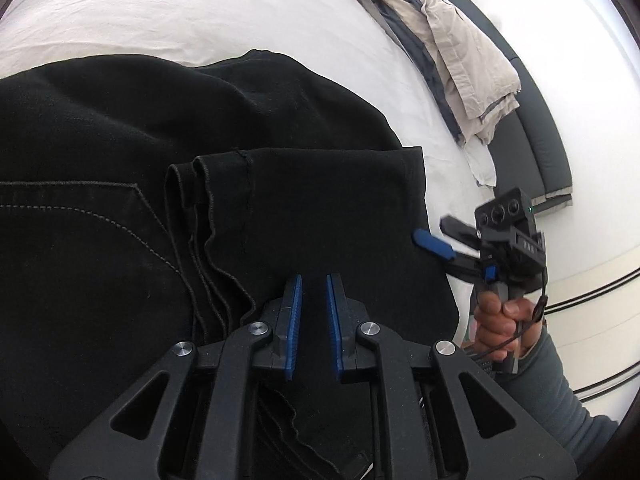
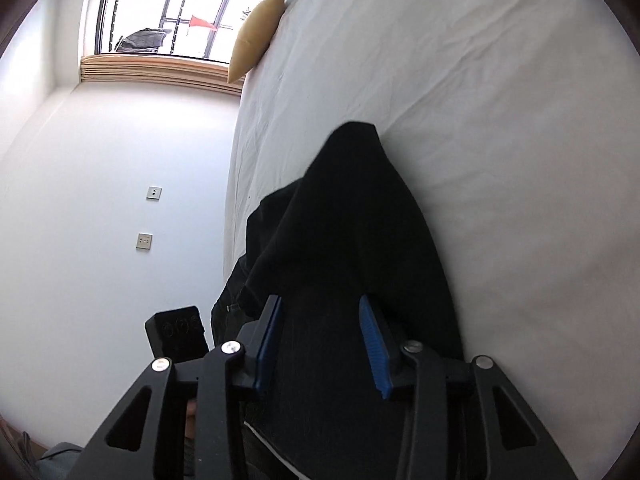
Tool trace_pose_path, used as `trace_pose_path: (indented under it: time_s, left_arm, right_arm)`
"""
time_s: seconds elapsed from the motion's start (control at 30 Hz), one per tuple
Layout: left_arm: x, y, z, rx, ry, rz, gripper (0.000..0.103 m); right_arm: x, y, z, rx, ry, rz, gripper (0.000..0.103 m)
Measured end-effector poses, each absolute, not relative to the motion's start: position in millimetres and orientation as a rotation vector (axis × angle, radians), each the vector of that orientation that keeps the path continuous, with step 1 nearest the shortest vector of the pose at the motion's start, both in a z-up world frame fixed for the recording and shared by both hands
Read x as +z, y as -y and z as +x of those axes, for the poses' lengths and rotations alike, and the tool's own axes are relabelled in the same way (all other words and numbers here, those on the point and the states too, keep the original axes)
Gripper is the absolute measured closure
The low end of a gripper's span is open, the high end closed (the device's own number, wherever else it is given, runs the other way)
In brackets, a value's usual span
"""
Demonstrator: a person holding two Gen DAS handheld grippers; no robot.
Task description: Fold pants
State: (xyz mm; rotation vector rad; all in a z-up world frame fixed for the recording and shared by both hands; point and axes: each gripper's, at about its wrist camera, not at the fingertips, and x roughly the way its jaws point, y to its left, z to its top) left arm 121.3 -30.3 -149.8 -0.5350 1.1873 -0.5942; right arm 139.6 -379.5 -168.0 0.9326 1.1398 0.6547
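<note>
Two tools are hovering over the black denim pants lying folded on the white-sheeted bed. The left tool is holding its blue pads slightly apart above the hems; the right tool is gaping wide, gripping nothing.

Black pants, folded w/ hems stacked over seat, on bed.
</note>
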Motion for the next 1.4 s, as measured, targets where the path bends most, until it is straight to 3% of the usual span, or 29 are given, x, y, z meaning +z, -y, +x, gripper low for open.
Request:
trace_pose_path:
  time_s: [0.23, 0.37, 0.6, 0.83, 0.87, 0.9, 0.93, 0.97, 1.0, 1.17, 1.4]
  left_arm:
    - [-151, 13, 99, -0.603, -1.178, -0.534, 0.091]
    - [-147, -9, 69, -0.587, -1.167, -0.541, 0.091]
    - [-92, -81, -1, -0.419, -1.002, -0.585, 0.091]
    - [-90, -170, -78, -0.128, -0.946, -0.735, 0.089]
    - [-93, -181, -85, -0.099, -0.945, -0.759, 0.085]
    - [-97, -186, -92, -0.069, -0.947, -0.782, 0.064]
    - [-102, -194, -99, -0.035, -0.944, -0.815, 0.028]
    - [-105, -202, -105, 0.005, -0.925, -0.865, 0.017]
    - [-109, -212, -110, 0.032, -0.897, -0.912, 0.012]
    - [-123, -235, -107, 0.043, -0.893, -0.988, 0.012]
    - [-138, -214, -75, -0.010, -0.882, -1.070, 0.012]
  right_arm:
    - [-166, 376, 57, 0.680, -1.223, 0.875, 0.059]
    - [-145, 356, 32, 0.690, -1.272, 0.729, 0.053]
    - [-104, 299, 71, 0.817, -1.088, 0.747, 0.050]
    - [-153, 235, 116, 0.774, -1.199, 0.769, 0.045]
    - [-168, 233, 116, 0.737, -1.226, 0.769, 0.048]
    - [-179, 239, 113, 0.714, -1.223, 0.802, 0.057]
    - [-182, 243, 111, 0.702, -1.206, 0.835, 0.057]
    - [-181, 245, 109, 0.700, -1.204, 0.855, 0.057]
    - [-177, 246, 108, 0.696, -1.207, 0.859, 0.055]
    - [-147, 244, 98, 0.781, -1.116, 0.884, 0.049]
    - [-151, 226, 99, 0.797, -1.134, 0.914, 0.048]
